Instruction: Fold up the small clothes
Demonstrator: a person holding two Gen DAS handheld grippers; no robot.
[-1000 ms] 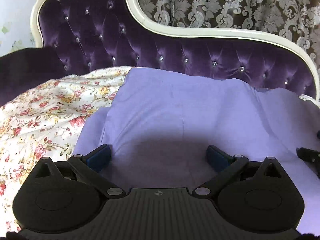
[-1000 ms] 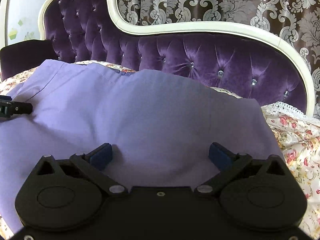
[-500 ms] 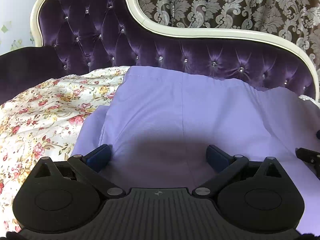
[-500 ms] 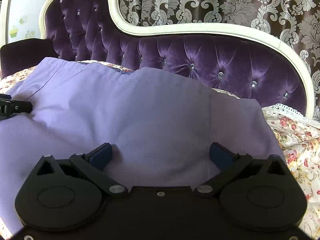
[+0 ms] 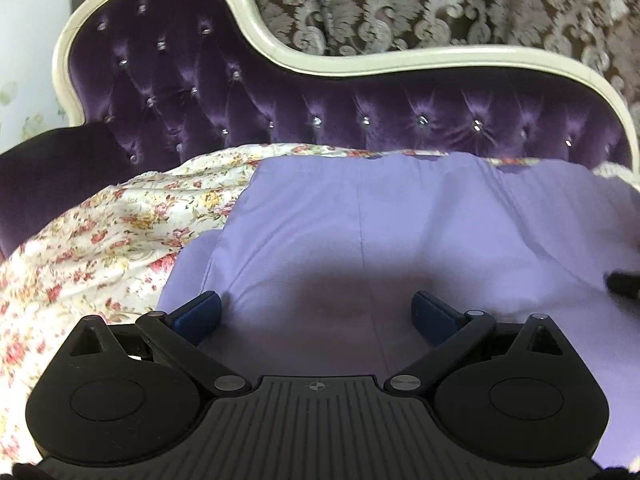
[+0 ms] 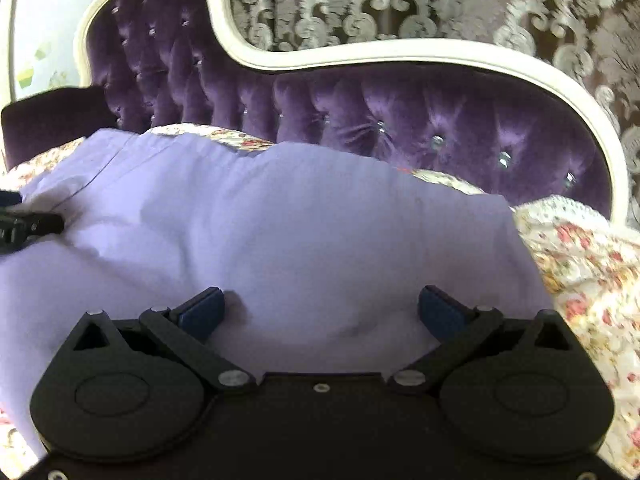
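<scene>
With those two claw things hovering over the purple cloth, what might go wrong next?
Both the left gripper and right gripper are open, over the middle of the lilac garment, not at an edge. Closing there might bunch the cloth rather than fold it. Ripples already show in the garment near the left gripper, so a crease could get folded in. A low pinch might also catch the floral cover underneath.

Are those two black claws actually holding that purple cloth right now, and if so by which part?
Nothing is held. The left gripper and right gripper both stand wide open over the lilac garment, with no fabric pinched between their blue pads.
</scene>
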